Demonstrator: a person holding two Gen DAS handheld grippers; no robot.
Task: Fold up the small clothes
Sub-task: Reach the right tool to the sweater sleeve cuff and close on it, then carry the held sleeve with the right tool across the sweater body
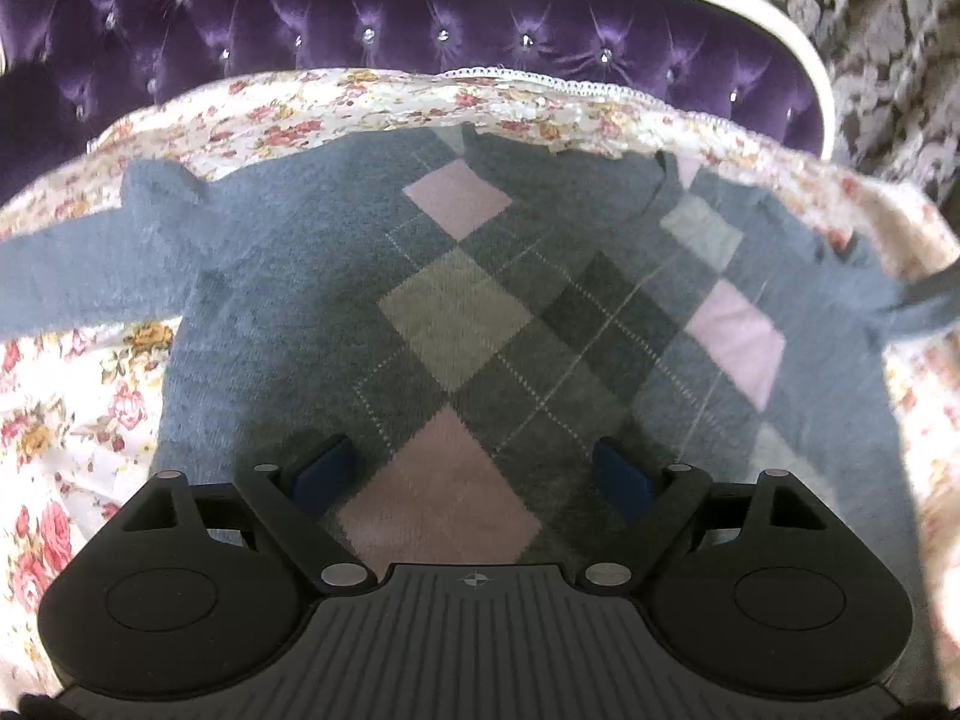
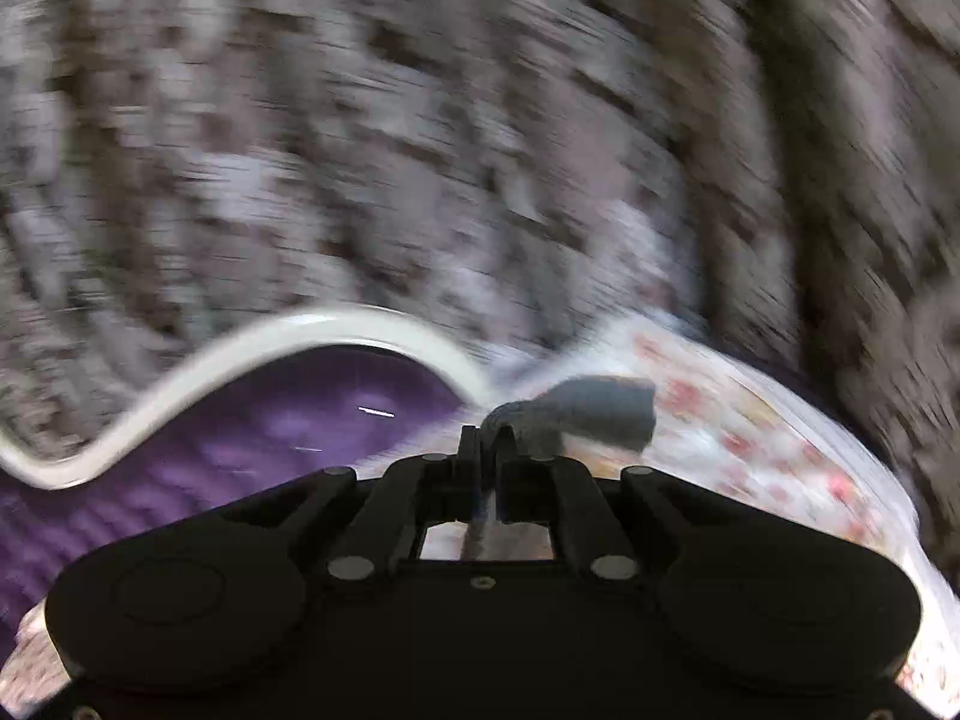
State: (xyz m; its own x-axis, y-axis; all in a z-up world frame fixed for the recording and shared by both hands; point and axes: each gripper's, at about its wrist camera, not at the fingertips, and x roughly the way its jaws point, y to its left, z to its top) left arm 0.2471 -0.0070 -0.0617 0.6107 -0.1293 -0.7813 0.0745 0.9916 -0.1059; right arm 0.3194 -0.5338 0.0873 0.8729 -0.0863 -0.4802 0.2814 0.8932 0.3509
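A small grey-blue sweater [image 1: 288, 300] with pink and grey argyle diamonds lies spread on a floral sheet [image 1: 66, 420], its left sleeve [image 1: 72, 276] stretched out to the left. My left gripper [image 1: 474, 474] is open and hovers over the sweater's lower middle. In the right wrist view, which is motion blurred, my right gripper [image 2: 489, 444] is shut on the end of the sweater's other sleeve [image 2: 600, 411], and holds it lifted above the sheet [image 2: 750, 420].
A purple tufted headboard [image 1: 420, 24] with a white rim [image 1: 804, 42] stands behind the sheet; it also shows in the right wrist view [image 2: 270, 426]. Grey patterned wallpaper [image 2: 420, 150] lies beyond it.
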